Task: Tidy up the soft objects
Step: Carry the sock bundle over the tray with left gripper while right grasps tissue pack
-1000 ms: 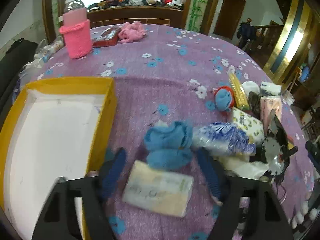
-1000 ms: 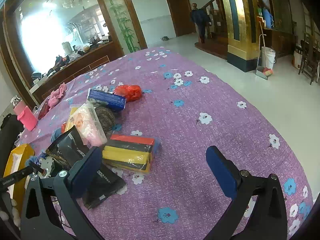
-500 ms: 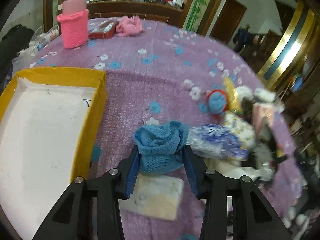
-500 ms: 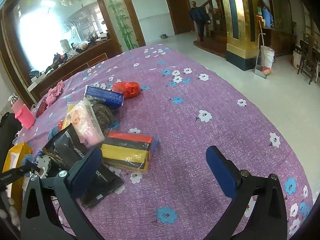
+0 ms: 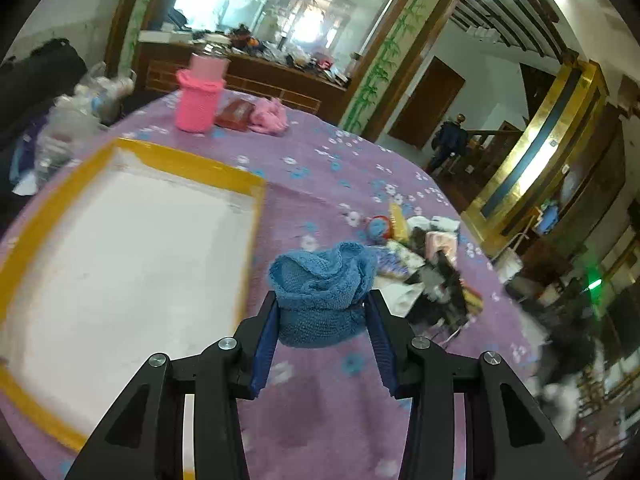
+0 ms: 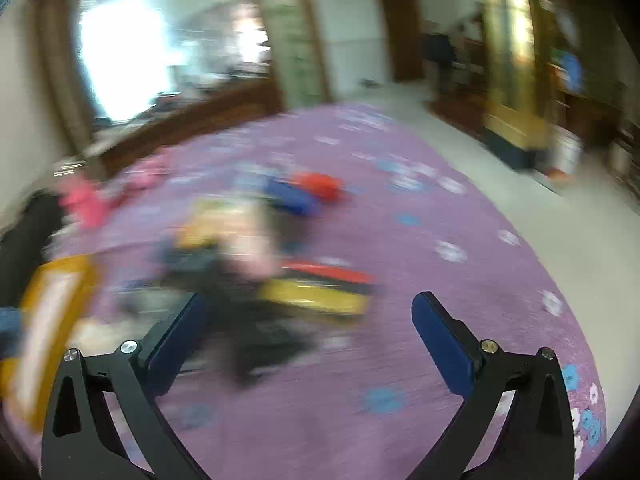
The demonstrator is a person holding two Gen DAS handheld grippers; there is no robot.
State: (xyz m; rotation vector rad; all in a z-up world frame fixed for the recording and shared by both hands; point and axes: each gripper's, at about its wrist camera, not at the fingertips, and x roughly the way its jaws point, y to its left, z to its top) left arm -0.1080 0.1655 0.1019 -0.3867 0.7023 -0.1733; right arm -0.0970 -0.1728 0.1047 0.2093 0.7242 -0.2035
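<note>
Seen from the left wrist, the left gripper (image 5: pixel 323 312) pinches a bunched blue towel (image 5: pixel 323 292) between its blue fingers (image 5: pixel 265 340), held above the purple flowered bench (image 5: pixel 344 152) just right of a yellow-rimmed box (image 5: pixel 192 162) whose white inside lies bare. A pink knitted cup (image 5: pixel 199 102) stands at the far edge. The right wrist view, heavily blurred, shows what the other cannot: the right gripper (image 6: pixel 308 322) with fingers spread wide and nothing between them, over a pile of packets (image 6: pixel 316 292) too smeared to identify.
</note>
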